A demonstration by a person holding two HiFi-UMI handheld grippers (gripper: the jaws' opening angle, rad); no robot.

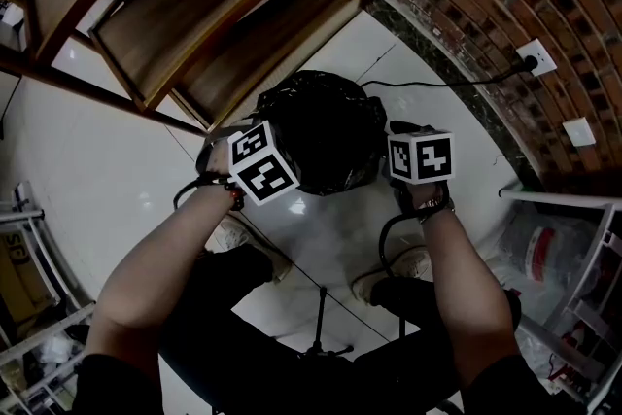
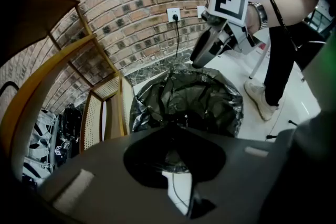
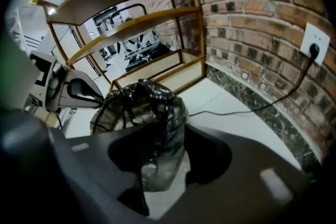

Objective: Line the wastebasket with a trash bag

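white tile floor (image 1: 117,170) in a corner by a brick wall (image 1: 466,5), wooden shelf unit (image 1: 194,15) just beside. black trash bag (image 1: 326,131) stands on the floor between shelf and wall. it is draped over the wastebasket, which is hidden under the film. the mouth looks open and crumpled.

left gripper (image 1: 260,165) is at the bag's left rim, jaws closed to a narrow slit, apparently pinching a thin edge of film. right gripper (image 1: 420,157) is at the right rim, clamped on a hanging fold (image 3: 157,128) of bag.

step in hand, as judged: seating the rim over the basket lip. to do it well:
- pull both sides apart evenly
- keep the film taut but not stretched thin
- roll the edge down outside the lip
- regrip close to the rim, since the right fold looks bunched

the film may tear or slip off one side.
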